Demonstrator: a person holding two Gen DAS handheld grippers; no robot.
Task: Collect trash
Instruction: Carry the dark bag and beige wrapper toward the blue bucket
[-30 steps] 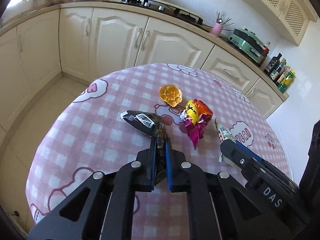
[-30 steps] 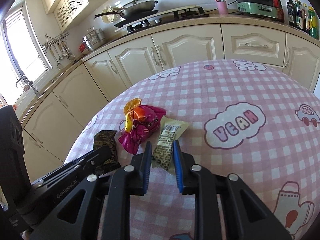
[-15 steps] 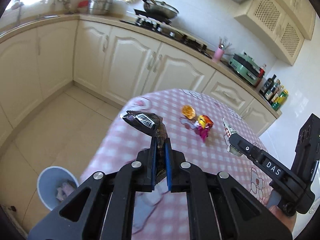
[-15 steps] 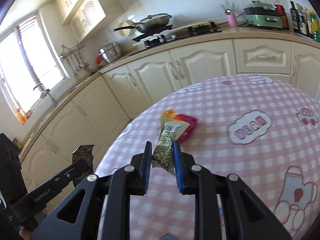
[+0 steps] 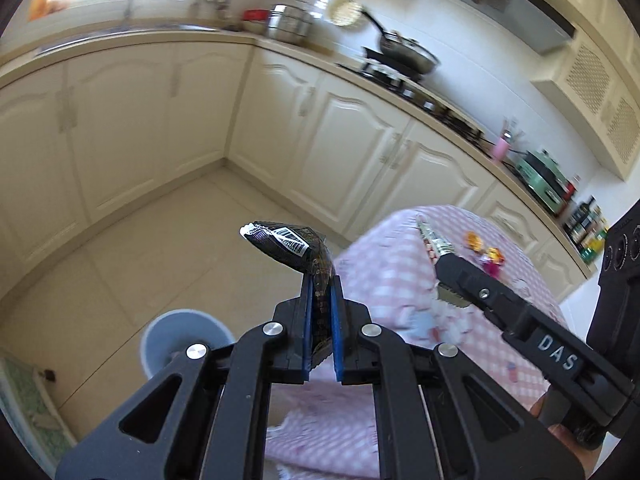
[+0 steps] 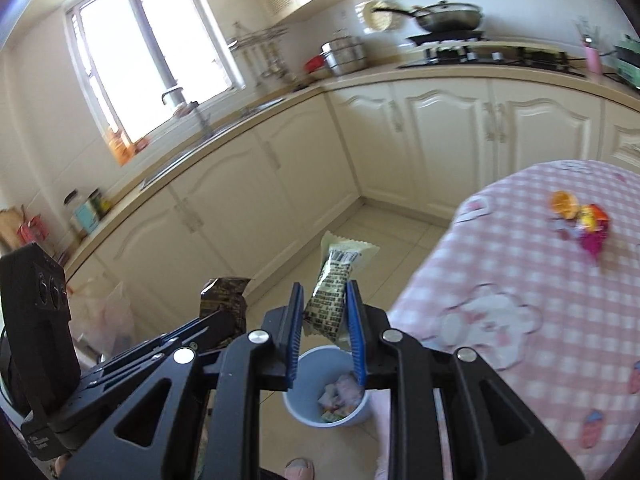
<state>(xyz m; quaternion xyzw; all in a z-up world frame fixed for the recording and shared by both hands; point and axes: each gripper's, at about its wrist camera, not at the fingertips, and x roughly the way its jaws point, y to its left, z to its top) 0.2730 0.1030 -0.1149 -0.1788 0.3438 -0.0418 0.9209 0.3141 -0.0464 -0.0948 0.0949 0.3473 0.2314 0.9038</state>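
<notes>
My left gripper (image 5: 320, 284) is shut on a dark brown snack wrapper (image 5: 290, 246) with a white barcode, held in the air over the floor. A pale green wrapper (image 6: 338, 280) with black print sits clamped in my right gripper (image 6: 323, 292), above a light blue trash bin (image 6: 298, 408) on the floor. That bin (image 5: 160, 336) shows low and left of the left gripper. In the right wrist view the left gripper appears at lower left with the brown wrapper (image 6: 224, 300). An orange peel (image 6: 564, 204) and a pink and yellow wrapper (image 6: 594, 228) lie on the pink checked table (image 6: 520, 264).
Cream kitchen cabinets (image 5: 352, 152) line the walls, with a stove and wok (image 5: 404, 54) on the counter. A sink and window (image 6: 160, 68) are at the left. A plastic bag (image 6: 108, 320) sits on the floor. A slippered foot (image 6: 300, 470) shows at the bottom edge.
Both grippers have swung left off the table with their wrappers still clamped. The table has slid to the right of both views and the blue bin has come under the grippers.
</notes>
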